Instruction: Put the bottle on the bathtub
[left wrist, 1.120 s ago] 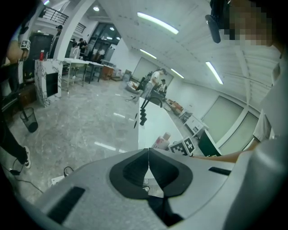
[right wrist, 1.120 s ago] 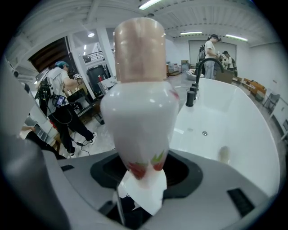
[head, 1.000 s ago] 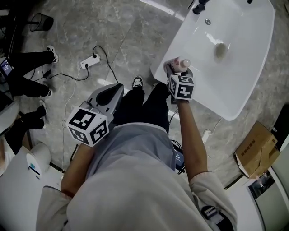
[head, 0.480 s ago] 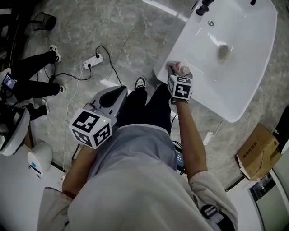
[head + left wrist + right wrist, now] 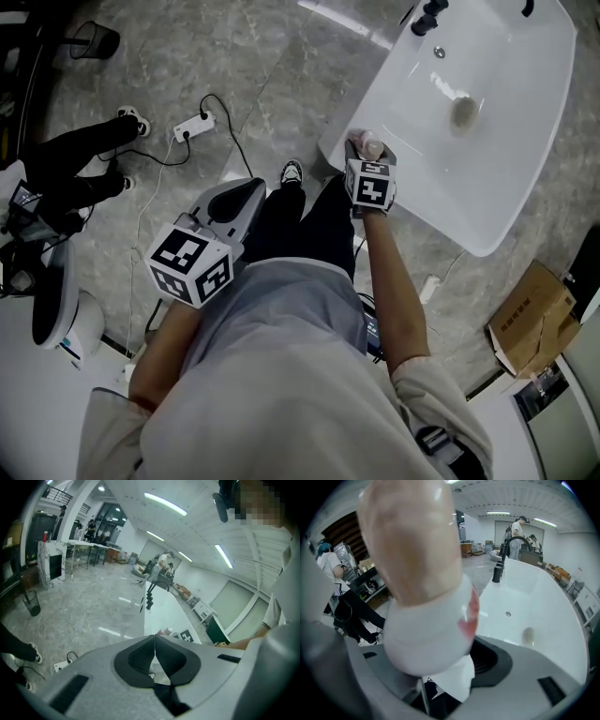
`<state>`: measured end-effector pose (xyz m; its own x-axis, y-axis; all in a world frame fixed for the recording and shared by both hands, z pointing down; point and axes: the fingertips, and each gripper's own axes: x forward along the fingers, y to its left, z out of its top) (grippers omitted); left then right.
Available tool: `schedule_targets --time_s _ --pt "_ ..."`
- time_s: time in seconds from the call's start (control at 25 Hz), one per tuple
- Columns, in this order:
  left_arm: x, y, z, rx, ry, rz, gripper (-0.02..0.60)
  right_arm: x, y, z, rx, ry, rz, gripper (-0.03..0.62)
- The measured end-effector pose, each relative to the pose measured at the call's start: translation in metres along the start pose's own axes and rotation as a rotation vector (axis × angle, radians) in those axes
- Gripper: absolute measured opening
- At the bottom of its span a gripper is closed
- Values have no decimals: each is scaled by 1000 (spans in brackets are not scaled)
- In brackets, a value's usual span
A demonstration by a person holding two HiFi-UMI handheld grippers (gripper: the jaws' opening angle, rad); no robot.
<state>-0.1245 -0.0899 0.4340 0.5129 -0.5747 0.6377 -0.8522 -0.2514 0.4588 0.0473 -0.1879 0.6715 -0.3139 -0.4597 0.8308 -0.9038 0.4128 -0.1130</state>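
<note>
A white bottle with a pinkish cap [image 5: 372, 145] sits in my right gripper [image 5: 367, 150], which is shut on it over the near left corner of the white bathtub [image 5: 487, 187]. In the right gripper view the bottle [image 5: 417, 573] fills the frame between the jaws of the right gripper [image 5: 440, 660], with the bathtub [image 5: 534, 606] beyond. My left gripper [image 5: 242, 190] hangs over the floor beside the person's leg, shut and holding nothing. In the left gripper view the pads of the left gripper [image 5: 154, 644] meet, and the bathtub [image 5: 161, 613] lies ahead.
A black faucet [image 5: 427, 14] stands at the tub's far end and a drain [image 5: 461, 111] lies in its basin. On the marble floor are a power strip with cable [image 5: 192, 127], a wire bin [image 5: 94, 42] and a cardboard box [image 5: 530, 314]. Another person's legs [image 5: 75, 178] are at left.
My right gripper has shifted slightly nearer and left with the bottle at the tub's corner. The legs at left have moved, and a white rounded object has come in at the left edge.
</note>
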Motion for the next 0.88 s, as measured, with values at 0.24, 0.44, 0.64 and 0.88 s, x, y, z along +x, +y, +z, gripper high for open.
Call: schedule_targets --time_s 0.24,0.44,0.64,0.88 --pt "-3 -4 -5 8 -9 -12 9 -5 3 -8 6 17 11 225" --pt "-2 -17 -10 69 14 -45 9 -16 0 -11 50 6 11 227" --pt "-3 -28 -19 63 17 -76 9 -31 2 -12 60 -20 11 227" --pt "-9 -35 -19 77 6 -88 9 -54 7 -8 83 -63 28 225"
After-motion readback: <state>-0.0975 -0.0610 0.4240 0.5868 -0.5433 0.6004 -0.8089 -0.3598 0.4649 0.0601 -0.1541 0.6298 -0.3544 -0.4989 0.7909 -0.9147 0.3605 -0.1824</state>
